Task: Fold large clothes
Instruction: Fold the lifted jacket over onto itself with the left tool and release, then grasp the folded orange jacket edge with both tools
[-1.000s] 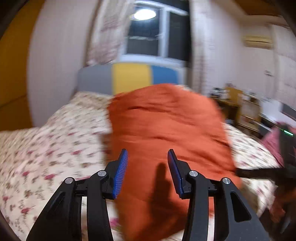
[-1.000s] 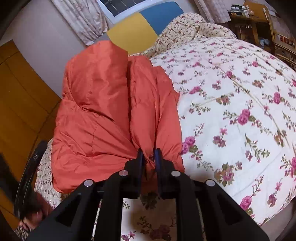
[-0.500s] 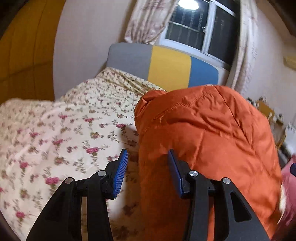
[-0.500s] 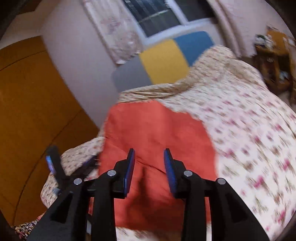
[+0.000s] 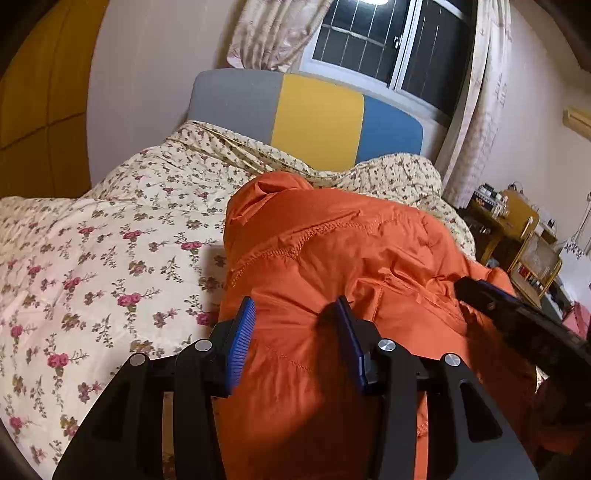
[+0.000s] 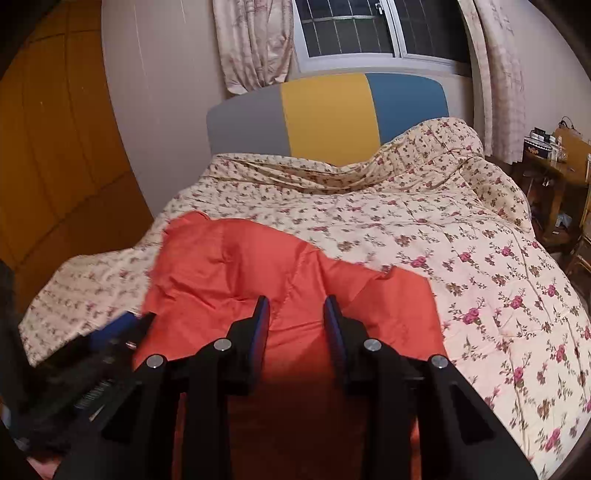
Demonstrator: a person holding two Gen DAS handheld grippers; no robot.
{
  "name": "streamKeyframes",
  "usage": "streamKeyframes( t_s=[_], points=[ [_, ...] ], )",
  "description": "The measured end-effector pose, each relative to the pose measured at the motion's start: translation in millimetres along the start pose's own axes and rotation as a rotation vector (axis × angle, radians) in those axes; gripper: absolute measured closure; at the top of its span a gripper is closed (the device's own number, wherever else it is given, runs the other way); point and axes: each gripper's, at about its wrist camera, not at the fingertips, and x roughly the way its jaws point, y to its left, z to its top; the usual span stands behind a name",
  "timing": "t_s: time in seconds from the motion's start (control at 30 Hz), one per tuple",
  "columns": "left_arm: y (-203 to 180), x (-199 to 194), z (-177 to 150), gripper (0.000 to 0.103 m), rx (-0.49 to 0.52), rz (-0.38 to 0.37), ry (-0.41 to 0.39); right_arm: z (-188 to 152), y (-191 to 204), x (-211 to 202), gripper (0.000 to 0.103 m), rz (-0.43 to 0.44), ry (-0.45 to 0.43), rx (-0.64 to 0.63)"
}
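Looking along the left gripper (image 5: pixel 295 317), an orange jacket (image 5: pixel 351 266) is seen heaped on a flowered quilt (image 5: pixel 110 251) that covers the bed. The jaws are held apart with only loose fabric below and between them; no pinch on the cloth can be made out, and both blue pads (image 5: pixel 242 332) are exposed. Beyond the jacket, a headboard (image 5: pixel 314 114) in grey, yellow and blue panels is set against the wall, under a barred window (image 5: pixel 388 40) framed by curtains (image 5: pixel 266 33). The right gripper (image 5: pixel 491 295) is seen at the right edge, close over the jacket's far side.

From the right wrist view, the jacket (image 6: pixel 277 258) is shown spread flatter on the near left part of the quilt (image 6: pixel 461 240). The right gripper (image 6: pixel 297 314) is held above it, jaws parted and closing, with nothing gripped between them. The left gripper (image 6: pixel 122 328) is blurred at the lower left, beside the jacket's edge. A wooden wardrobe (image 6: pixel 55 147) is seen on the left.
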Motion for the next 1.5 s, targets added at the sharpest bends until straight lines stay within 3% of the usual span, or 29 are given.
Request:
streamKeyframes(
  t_s=[0.1, 0.3, 0.47, 0.93, 1.27, 1.43, 1.5],
  points=[
    [-9, 6, 3, 0.058, 0.017, 0.017, 0.016, -8, -12, 8, 0.073, -0.011, 0.005, 0.009],
    [-20, 24, -1, 0.045, 0.047, 0.113, 0.040, -15, -24, 25, 0.073, -0.015, 0.036, 0.020],
    [-16, 34, -5, 0.038, 0.017, 0.110, 0.053, -22, -31, 34, 0.072, -0.007, 0.037, 0.042],
    [-20, 54, -17, 0.036, 0.039, 0.133, 0.015, -30, -42, 65, 0.072, 0.010, 0.086, 0.082],
    [-22, 57, -21, 0.036, 0.055, 0.152, -0.011, -37, -49, 74, 0.072, 0.044, 0.064, 0.116],
    [-12, 44, -9, 0.013, -0.003, 0.126, 0.044, -33, -52, 53, 0.069, 0.064, 0.030, 0.138],
    [-8, 39, 4, 0.013, -0.037, 0.092, 0.048, -25, -54, 45, 0.069, 0.050, 0.029, 0.141]
  ],
)
